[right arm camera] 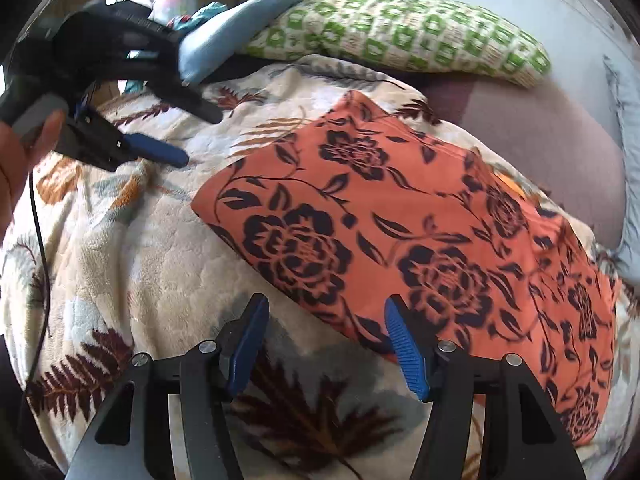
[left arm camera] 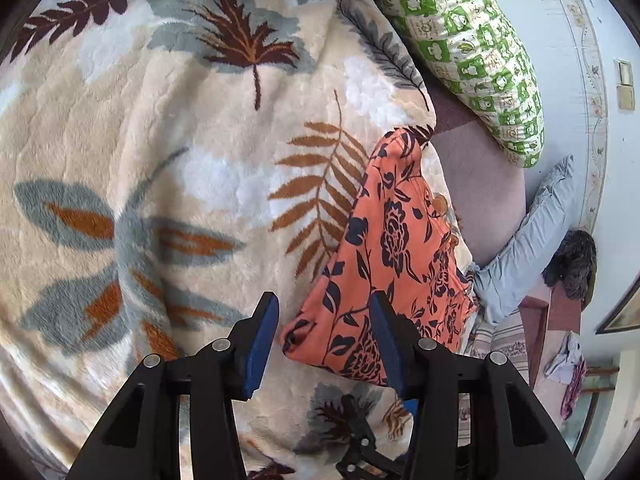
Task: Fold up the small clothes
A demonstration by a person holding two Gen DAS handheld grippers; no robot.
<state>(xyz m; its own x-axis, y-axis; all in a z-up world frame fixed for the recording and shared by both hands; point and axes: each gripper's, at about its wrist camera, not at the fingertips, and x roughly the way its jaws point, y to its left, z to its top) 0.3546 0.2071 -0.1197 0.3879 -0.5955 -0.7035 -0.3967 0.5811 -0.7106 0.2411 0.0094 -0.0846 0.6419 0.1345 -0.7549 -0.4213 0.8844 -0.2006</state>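
Observation:
An orange garment with dark flowers [left arm camera: 392,248] [right arm camera: 400,220] lies folded flat on a cream leaf-patterned blanket [left arm camera: 160,120] [right arm camera: 120,240]. In the left wrist view my left gripper [left arm camera: 325,300] hangs open over the garment's near corner; its right finger overlaps the cloth and nothing is pinched between the blue pads. My right gripper [right arm camera: 327,301] stands open above the garment's near edge, with no cloth between its pads. The right wrist view also shows the left gripper [right arm camera: 200,138] at the upper left, held by a hand [right arm camera: 24,152], off the garment's left corner.
A green-checked pillow [left arm camera: 460,32] [right arm camera: 400,32] lies along the wall behind the blanket. A pale blue cushion [left arm camera: 528,240] [right arm camera: 232,28] and a mauve sheet [left arm camera: 480,184] [right arm camera: 540,132] border the garment. A black cable [right arm camera: 44,240] hangs at the left. A dark furry shape [left arm camera: 576,264] sits beyond the bed.

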